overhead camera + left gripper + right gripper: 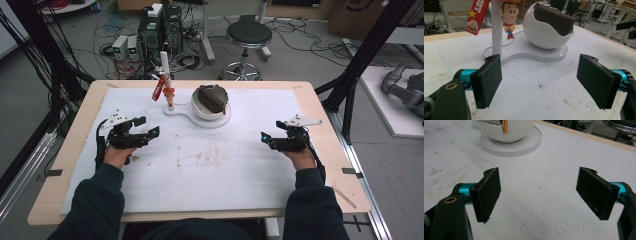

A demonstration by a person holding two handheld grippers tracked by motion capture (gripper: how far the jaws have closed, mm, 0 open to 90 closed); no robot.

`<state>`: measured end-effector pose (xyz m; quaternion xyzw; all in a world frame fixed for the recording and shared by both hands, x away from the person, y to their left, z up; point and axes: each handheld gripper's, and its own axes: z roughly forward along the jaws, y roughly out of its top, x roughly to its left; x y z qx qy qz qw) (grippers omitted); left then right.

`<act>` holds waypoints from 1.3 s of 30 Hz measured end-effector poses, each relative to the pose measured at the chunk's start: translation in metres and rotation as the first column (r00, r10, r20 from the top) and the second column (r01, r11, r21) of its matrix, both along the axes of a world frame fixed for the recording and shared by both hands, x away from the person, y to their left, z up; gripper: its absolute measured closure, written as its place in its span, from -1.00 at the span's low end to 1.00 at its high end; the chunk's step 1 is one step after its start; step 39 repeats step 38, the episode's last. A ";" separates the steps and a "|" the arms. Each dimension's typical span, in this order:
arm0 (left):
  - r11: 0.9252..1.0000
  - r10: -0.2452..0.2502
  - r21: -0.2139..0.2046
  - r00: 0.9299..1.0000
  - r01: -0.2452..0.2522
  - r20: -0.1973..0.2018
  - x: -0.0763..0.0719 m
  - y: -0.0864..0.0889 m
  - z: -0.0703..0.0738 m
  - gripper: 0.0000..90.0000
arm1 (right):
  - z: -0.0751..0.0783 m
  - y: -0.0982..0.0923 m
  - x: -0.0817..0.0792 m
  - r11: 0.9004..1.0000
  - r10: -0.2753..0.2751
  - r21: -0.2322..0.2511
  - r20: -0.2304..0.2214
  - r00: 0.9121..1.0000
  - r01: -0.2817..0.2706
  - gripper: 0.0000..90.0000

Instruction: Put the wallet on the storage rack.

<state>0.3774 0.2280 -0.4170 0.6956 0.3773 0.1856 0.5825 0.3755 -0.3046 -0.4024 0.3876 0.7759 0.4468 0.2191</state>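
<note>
A white egg-shaped bowl (210, 107) (546, 32) (509, 131) stands on a white base plate (182, 113) (529, 53) at the back middle of the mat, with a brown wallet (210, 97) (555, 20) lying in it. Beside it a white post (165, 75) (496, 32) carries a red strap (158, 89) (477, 15) and a small cowboy figure (170, 95) (509, 20). My left gripper (146, 129) (539, 82) rests at the left of the mat, open, nothing between its pads. At the right, my right gripper (271, 134) (537, 195) is open and empty.
The white mat (210, 165) covers most of the wooden table (75, 130) and is stained in the middle. Behind the table stand a round stool (248, 35), computer boxes (160, 27) and loose cables. Black frame posts (367, 45) rise at both sides.
</note>
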 end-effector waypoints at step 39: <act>1.000 0.010 0.016 1.000 -0.010 -0.006 -0.002 0.001 0.002 -0.55 | -0.003 -0.005 -0.011 0.999 -0.041 -0.022 0.027 0.999 0.041 -0.55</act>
